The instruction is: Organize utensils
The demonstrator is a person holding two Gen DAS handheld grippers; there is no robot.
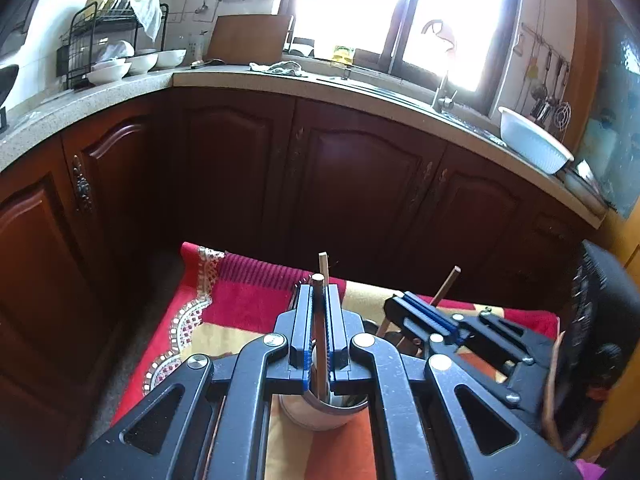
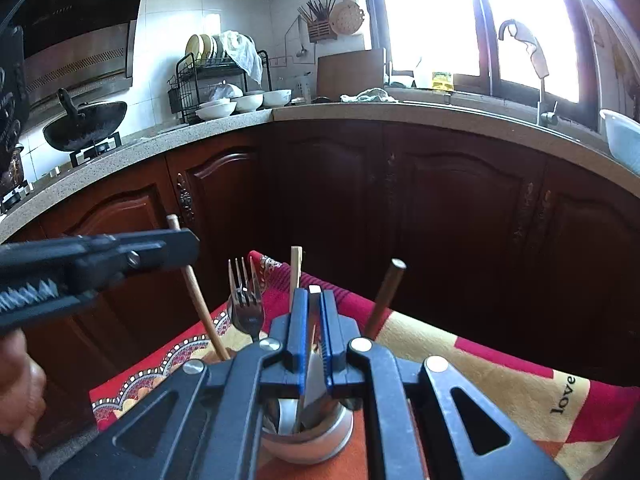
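Both grippers hang directly over the steel utensil cup on the patterned cloth. The left gripper pinches a wooden chopstick and a metal rod, nearly closed. The right gripper, closed tight, grips a flat metal utensil handle. Risk, as I judge it: a descending tip catches the cup rim and tips it, spilling the fork.

Red patterned cloth over the table, steel utensil cup upright on it.
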